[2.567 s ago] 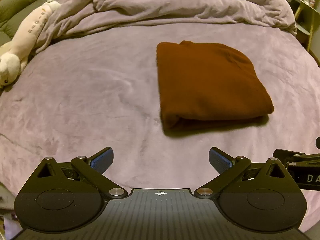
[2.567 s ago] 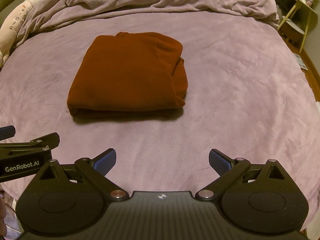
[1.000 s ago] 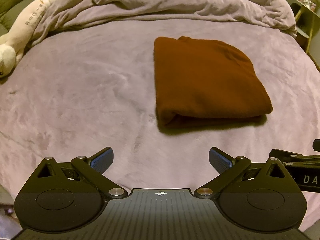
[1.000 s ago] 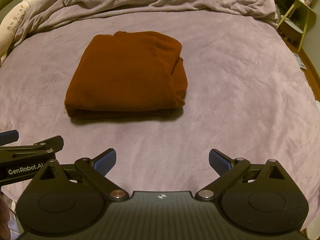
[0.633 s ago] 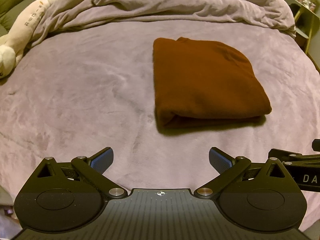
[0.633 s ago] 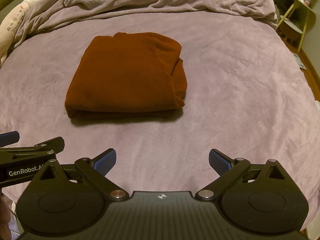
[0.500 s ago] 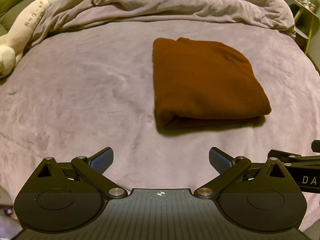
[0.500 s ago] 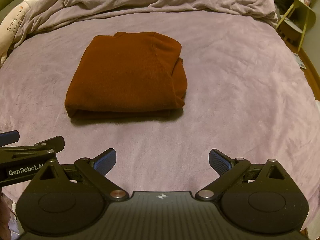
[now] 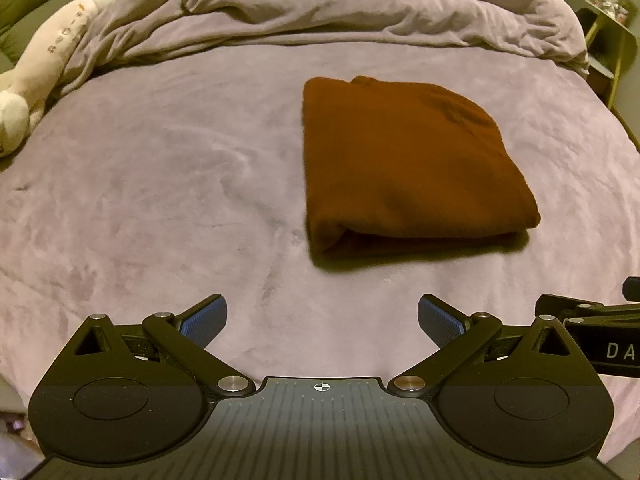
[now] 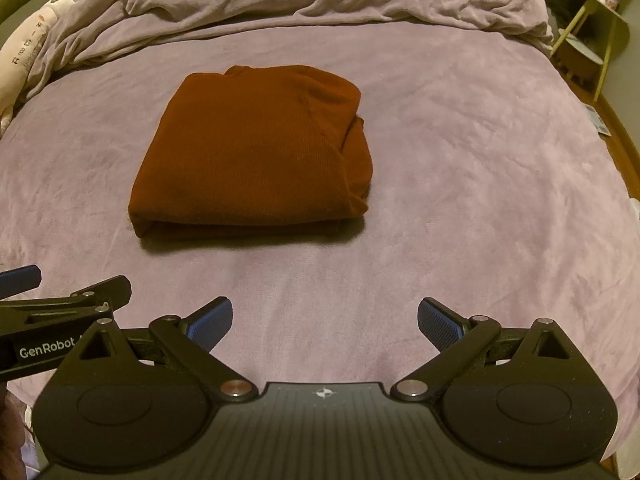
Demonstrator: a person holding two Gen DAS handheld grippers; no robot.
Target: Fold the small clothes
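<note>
Left wrist view, nearest the lens: the left claw (image 9: 322,318) hangs low over the bed (image 9: 160,208) with its two blue-padded fingers (image 9: 204,319) spread wide apart and nothing between them, and a black part of the other tool juts in at the right edge. Right wrist view shows the same near the lens: the right claw (image 10: 325,318) is spread wide and holds nothing, its blue pads (image 10: 440,322) apart above the mauve plush cover, with the side of the left tool, marked GenRobot, at the lower left. Beyond both claws, well apart from them, a rust-brown garment (image 9: 404,164) lies folded into a thick, roughly square bundle flat on the bed, its layered open edges facing the cameras; it sits ahead and to the right of the left claw, and ahead and to the left of the right claw (image 10: 256,152). Farther back a rumpled duvet (image 9: 360,12) of the same mauve is heaped across the bed. At the far left a long cream plush toy (image 9: 48,56) lies along the duvet's edge, and at the far right stands a small pale side table (image 10: 596,20)
</note>
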